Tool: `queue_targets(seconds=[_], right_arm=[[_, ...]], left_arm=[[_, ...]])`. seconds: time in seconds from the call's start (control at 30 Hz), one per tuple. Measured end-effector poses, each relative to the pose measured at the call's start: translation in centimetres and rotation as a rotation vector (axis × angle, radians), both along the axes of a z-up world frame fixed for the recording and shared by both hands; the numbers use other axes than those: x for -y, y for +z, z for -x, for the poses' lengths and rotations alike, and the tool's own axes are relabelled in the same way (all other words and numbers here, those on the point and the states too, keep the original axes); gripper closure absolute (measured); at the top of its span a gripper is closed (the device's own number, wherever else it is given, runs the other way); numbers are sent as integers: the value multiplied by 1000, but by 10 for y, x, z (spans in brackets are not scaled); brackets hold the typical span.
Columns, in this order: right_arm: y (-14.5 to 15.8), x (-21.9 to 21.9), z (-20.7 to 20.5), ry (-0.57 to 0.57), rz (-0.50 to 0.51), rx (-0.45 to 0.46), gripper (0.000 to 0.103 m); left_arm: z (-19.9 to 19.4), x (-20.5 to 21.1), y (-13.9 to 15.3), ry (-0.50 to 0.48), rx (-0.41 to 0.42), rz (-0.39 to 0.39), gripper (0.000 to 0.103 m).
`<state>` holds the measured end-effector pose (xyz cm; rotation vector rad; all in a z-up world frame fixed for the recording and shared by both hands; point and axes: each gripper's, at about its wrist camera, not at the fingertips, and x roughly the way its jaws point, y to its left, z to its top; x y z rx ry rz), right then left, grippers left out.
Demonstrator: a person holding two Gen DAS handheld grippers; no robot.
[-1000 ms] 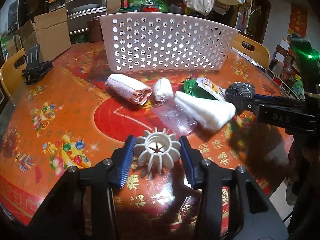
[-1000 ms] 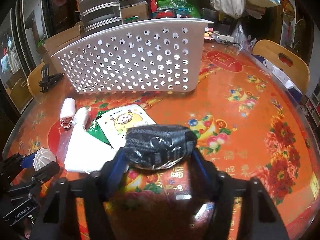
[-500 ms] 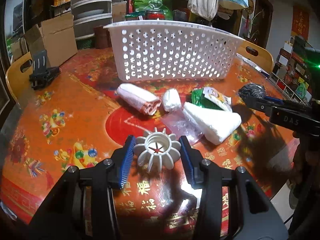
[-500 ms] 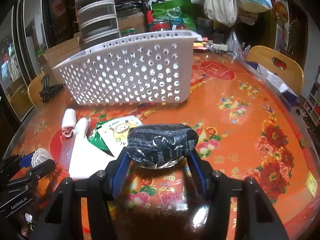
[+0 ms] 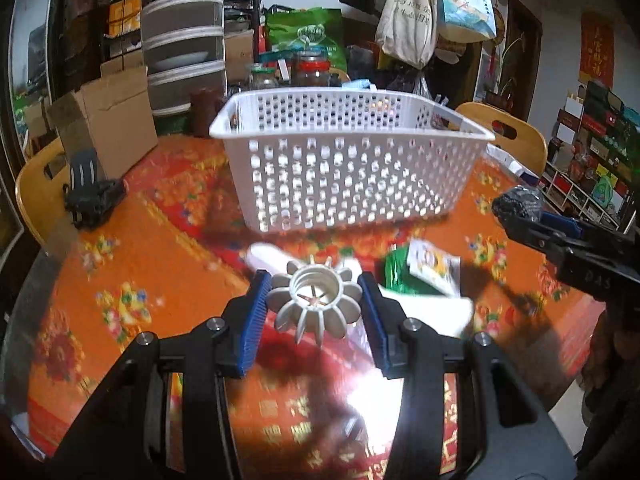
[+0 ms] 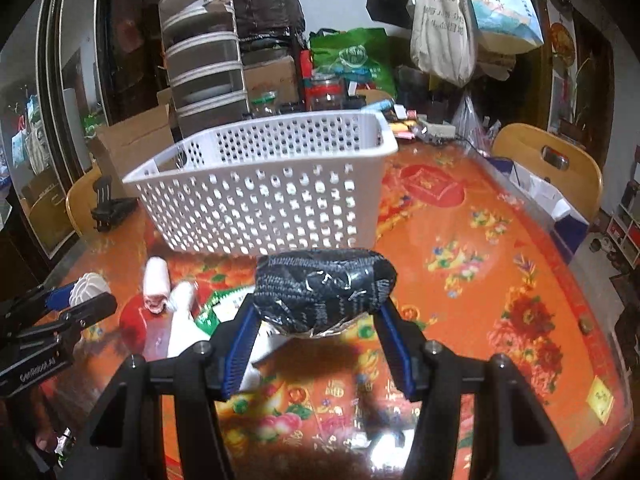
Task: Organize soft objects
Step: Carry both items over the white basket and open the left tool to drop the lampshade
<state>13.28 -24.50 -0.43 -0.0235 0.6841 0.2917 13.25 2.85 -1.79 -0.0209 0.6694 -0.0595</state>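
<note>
White ribbed piece (image 5: 314, 302) is clamped between the blue pads of the left gripper (image 5: 315, 308), held above the table (image 5: 132, 248). Black bundle (image 6: 325, 289), wrapped in shiny film, is gripped by the right gripper (image 6: 320, 320), also off the table. Both are held in front of the white basket (image 6: 264, 204), which stands upright on the table. Below, near the basket's front wall, a pink roll (image 6: 157, 285), a small white roll (image 6: 183, 295), a green packet (image 5: 420, 272) and a white cloth (image 5: 430, 314) are seen lying close together
</note>
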Motion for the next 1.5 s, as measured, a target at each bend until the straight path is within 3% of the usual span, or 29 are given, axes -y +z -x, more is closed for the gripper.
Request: queue_targets(seconds=[0.47,0.77,0.9,1.17,1.5], right_arm=[[57,-9,-33,33,-17,85,45],[81,-27,-81,67,-32,87,45],[80,-37,-112,52,-11,84,45],[52,-48,-172,22,48,-50,45],[25,-48,-202,8,70,-131,45]], left_arm=[[-51,-9,77,5,87,-18,61],[-106,-6,119,40,116,-28,61],[-143,3,115,46,76,-53,61],[-220,15,86,71,-97,-72,61],[-257,11,44,82,-201,-71,61]])
